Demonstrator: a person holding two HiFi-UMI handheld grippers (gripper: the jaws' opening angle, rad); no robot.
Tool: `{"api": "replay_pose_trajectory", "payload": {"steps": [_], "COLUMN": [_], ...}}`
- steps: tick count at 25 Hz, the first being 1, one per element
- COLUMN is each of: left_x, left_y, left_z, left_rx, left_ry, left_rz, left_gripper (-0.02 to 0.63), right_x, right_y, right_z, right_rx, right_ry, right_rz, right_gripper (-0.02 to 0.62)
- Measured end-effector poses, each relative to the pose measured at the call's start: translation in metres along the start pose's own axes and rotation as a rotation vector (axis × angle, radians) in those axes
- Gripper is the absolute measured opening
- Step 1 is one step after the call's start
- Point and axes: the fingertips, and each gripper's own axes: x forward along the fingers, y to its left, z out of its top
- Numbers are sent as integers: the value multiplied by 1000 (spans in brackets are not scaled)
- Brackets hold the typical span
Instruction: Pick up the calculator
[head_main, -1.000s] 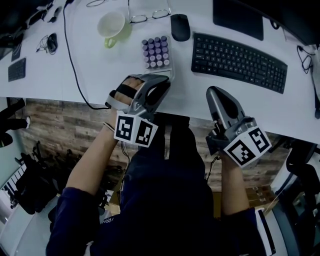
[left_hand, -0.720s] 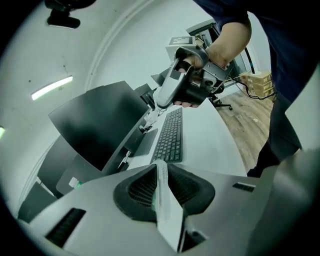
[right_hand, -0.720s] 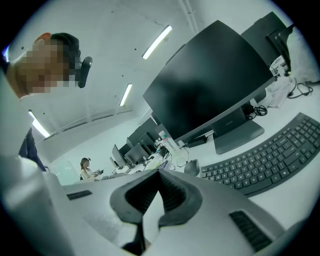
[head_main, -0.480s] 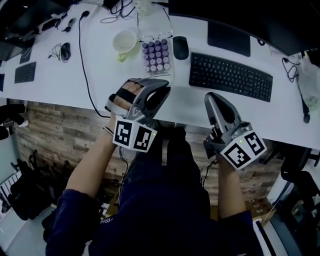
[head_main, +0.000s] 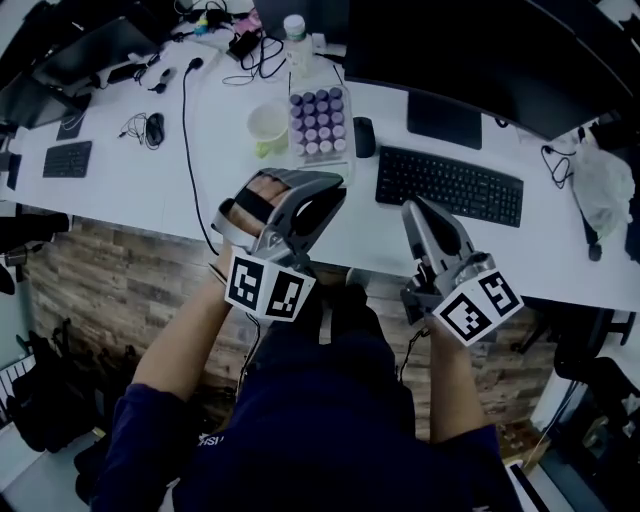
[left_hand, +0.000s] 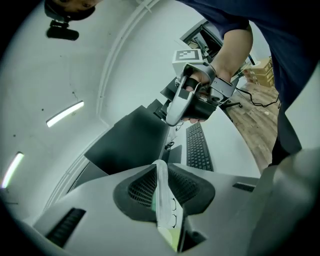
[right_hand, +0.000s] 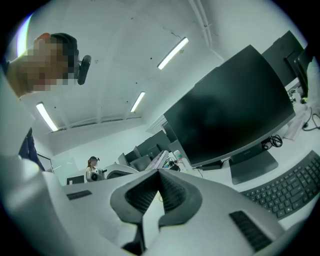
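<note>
The calculator (head_main: 318, 122), white with rows of purple keys, hangs above the white desk (head_main: 130, 205) by its near edge, which sits in my left gripper (head_main: 335, 182). In the left gripper view it shows edge-on as a thin white slab (left_hand: 162, 200) with the ribbed pads of the left gripper (left_hand: 161, 172) pressed on both faces. My right gripper (head_main: 412, 206) hovers to the right, over the desk's front edge near the keyboard. In the right gripper view the jaws of this gripper (right_hand: 159, 172) meet at the tips with nothing between them. The left gripper view also catches the right gripper (left_hand: 170, 119) in its hand.
A black keyboard (head_main: 450, 185) and a mouse (head_main: 363, 137) lie right of the calculator, under a large dark monitor (head_main: 470, 50). A pale mug (head_main: 268, 127) stands to its left. A black cable (head_main: 190, 150) crosses the desk. A small keypad (head_main: 68, 158) lies far left.
Both grippers have risen and the desk looks farther below. The calculator has come up with the left gripper and stays in its jaws.
</note>
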Motion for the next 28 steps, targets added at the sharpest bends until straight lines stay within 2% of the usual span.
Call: {"api": "replay_pose_trajectory", "payload": {"steps": [14,28], "left_x": [-33,-51], "left_y": [66,97], "left_z": [47,66], "left_rx": [102,155], "left_ry": [-94,-136], "left_rz": [107,175], "left_gripper": [86,86], "right_x": [-2,-5], "right_y": [34,55], "right_z": [58,90], "right_rx": [-72,-133], "right_ry": [-92,-145], "right_rz": [11,20], "right_gripper": [3,3]}}
